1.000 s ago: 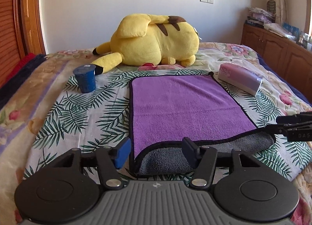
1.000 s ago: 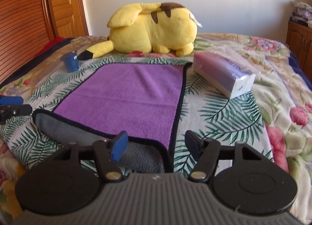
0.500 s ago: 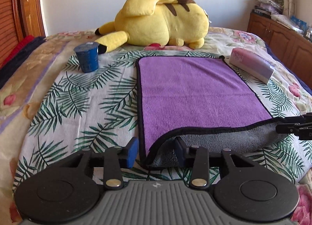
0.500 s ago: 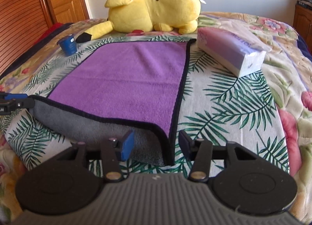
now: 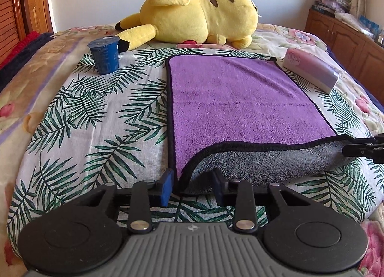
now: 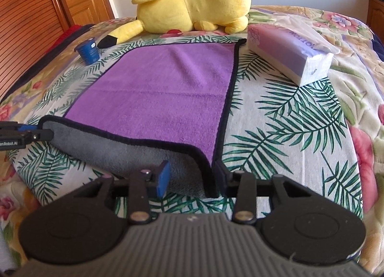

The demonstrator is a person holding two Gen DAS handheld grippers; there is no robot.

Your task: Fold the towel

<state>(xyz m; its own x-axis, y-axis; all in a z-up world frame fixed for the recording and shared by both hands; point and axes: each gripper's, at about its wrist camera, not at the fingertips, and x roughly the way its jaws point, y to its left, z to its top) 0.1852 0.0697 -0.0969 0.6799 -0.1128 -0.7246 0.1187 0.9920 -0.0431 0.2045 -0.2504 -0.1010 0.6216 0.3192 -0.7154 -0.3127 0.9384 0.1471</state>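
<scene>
Both grippers sat at the towel's near corners, near edge rolled over grey side up.

We had the left gripper (image 5: 192, 187) at the near-left corner of the purple towel (image 5: 237, 99), fingers parted with the corner fold between them; we couldn't tell if the pads actually pinched it. Our right gripper (image 6: 190, 179) straddled the near-right corner the same way, gap visible, contact unclear. The towel lay flat on the leaf-print sheet (image 5: 100, 118) of the bed, blue cup (image 5: 104, 55) well off its far-left corner, tissue pack (image 6: 290, 55) just beside its far-right corner, yellow plush (image 5: 199, 13) behind it.
</scene>
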